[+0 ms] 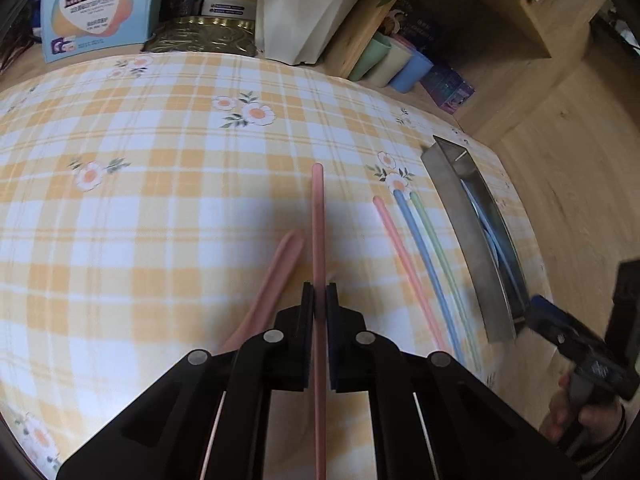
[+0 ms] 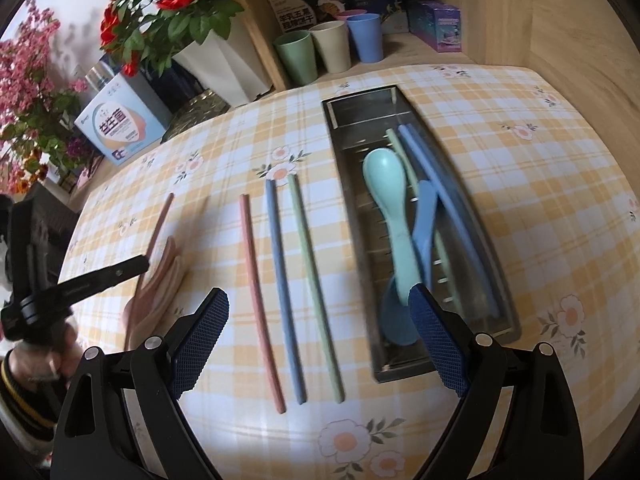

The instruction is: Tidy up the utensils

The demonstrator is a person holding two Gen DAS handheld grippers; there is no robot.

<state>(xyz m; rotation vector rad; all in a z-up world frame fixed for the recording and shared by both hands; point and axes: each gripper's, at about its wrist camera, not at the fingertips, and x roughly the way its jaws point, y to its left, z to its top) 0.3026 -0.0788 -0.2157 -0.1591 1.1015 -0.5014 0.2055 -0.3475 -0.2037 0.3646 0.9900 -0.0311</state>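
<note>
I had the left gripper (image 1: 319,292) clamped on a pink chopstick (image 1: 318,216) pointing 12 o'clock over the cloth; right gripper (image 2: 320,344) jaws apart, 3 loose sticks (image 2: 276,280) below; tray (image 2: 496,264) at 1 o'clock w/ spoons.

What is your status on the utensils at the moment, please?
Left tool shut on pink chopstick. Right tool open, empty. Three chopsticks lie beside metal tray. Nothing blocking.

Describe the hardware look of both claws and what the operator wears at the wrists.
Left claw: black plastic linkage arms, silver pivot pins, thin dark pads. Right claw: same black frame, navy cross-hatched pads. Both wrists show dark cuffs with yellow stripes.
</note>
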